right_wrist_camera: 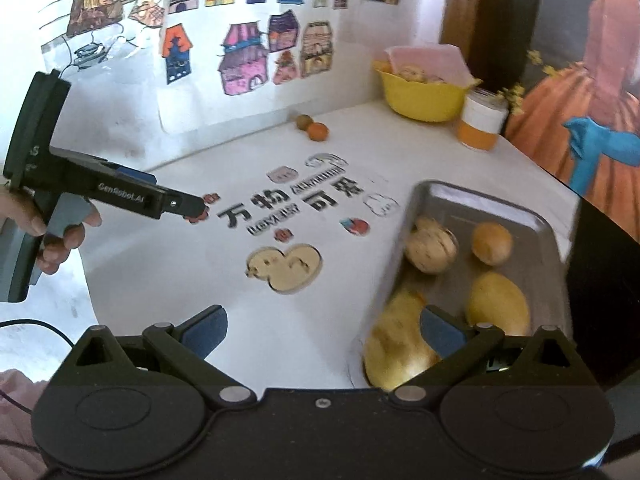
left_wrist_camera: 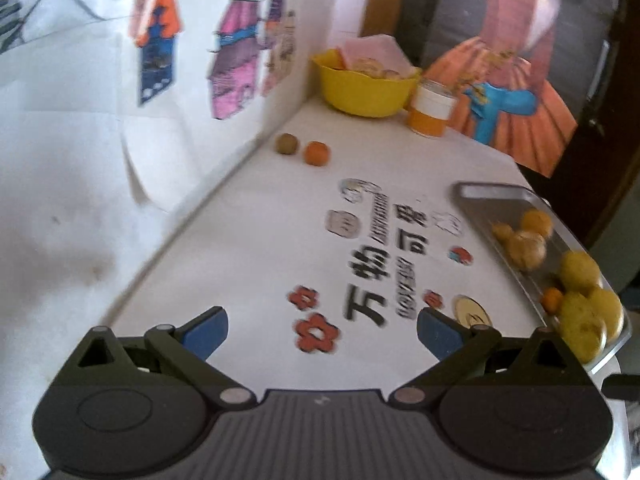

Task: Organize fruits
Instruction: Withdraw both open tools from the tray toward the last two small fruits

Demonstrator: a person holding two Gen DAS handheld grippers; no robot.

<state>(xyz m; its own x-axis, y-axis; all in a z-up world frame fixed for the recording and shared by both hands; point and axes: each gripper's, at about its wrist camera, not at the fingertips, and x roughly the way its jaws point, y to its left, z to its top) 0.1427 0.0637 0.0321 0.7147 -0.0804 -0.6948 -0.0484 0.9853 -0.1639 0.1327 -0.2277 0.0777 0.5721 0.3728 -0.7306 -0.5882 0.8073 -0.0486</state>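
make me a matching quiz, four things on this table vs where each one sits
Things:
1. small orange fruit
2. yellow bowl
3. jar with the white lid
4. metal tray

Places:
A. far corner of the table, by the wall
B. right-hand side of the table, holding yellow fruits
C. out on the tabletop, next to a brownish-green fruit
D. just right of the bowl

Pairs: 1-C, 2-A, 3-D, 4-B
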